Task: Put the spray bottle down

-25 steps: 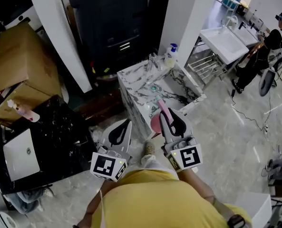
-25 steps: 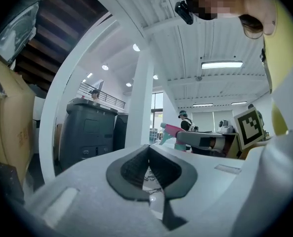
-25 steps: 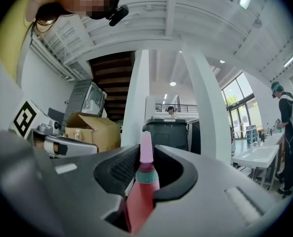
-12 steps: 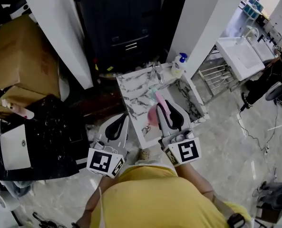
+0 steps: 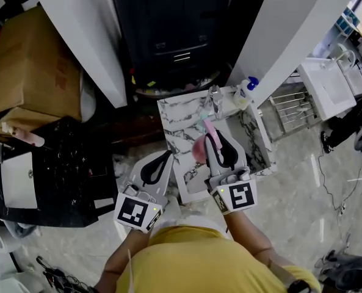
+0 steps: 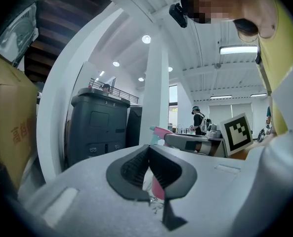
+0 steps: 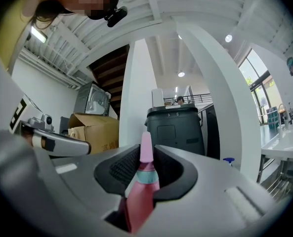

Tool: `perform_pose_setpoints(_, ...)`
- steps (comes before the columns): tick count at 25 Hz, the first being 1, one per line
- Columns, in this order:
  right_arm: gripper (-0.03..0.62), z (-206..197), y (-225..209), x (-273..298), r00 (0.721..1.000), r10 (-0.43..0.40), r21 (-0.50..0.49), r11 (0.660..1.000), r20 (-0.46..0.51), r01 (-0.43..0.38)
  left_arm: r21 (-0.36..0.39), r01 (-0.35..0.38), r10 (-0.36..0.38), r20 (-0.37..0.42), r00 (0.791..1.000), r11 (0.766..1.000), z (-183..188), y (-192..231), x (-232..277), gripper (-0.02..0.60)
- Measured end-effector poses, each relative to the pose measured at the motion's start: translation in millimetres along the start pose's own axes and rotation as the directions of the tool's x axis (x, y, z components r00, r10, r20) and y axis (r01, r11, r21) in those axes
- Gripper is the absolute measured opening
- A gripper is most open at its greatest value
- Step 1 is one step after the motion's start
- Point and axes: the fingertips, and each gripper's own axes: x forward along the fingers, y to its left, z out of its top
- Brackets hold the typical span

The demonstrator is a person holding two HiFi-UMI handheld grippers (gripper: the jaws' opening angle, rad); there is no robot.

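Note:
A pink spray bottle (image 5: 200,146) with a teal collar (image 7: 146,176) lies level in my right gripper (image 5: 219,152), whose jaws are shut on its neck. Its pink top (image 7: 146,149) sticks out past the fingertips. Bottle and gripper hang over the near half of a small marble-patterned counter (image 5: 182,122). My left gripper (image 5: 155,170) is beside it, off the counter's left edge, with its pads (image 6: 136,166) meeting and nothing between them. In the left gripper view the pink bottle (image 6: 159,131) and my right gripper (image 6: 190,141) show to the right.
On the counter's far edge stand a faucet (image 5: 215,96) and a white pump bottle (image 5: 246,90). Behind it are a dark cabinet (image 5: 168,35) and white pillars (image 5: 86,38). Cardboard boxes (image 5: 28,78) and a black unit with a white basin (image 5: 19,187) lie to the left, a white sink stand (image 5: 324,84) to the right.
Both grippers have moved forward toward the marble counter. The right gripper with the pink bottle now hangs over its near half; the left has come up to its left edge.

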Motion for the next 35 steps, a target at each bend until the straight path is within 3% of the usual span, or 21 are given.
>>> perform_pose_setpoints(14, 0.086, -53, -5, 91, 1.000, 0.003, -0.029, 1.000, 0.002, -0.002, -0.035, 0.015, -0.017, -0.045, 0.999, 0.999, -48, 69, 40, 0.000)
perform_pose_setpoints(23, 0.086, -92, -9, 143, 1.000, 0.000, -0.048, 0.999, 0.004, 0.000, -0.044, 0.072, -0.076, -0.109, 0.991, 0.996, -92, 101, 67, 0.000)
perform_pose_setpoints(35, 0.086, -138, -12, 192, 0.999, 0.020, -0.038, 0.999, -0.024, -0.021, -0.128, 0.036, -0.054, -0.146, 0.988, 0.991, -120, 143, 82, 0.000)
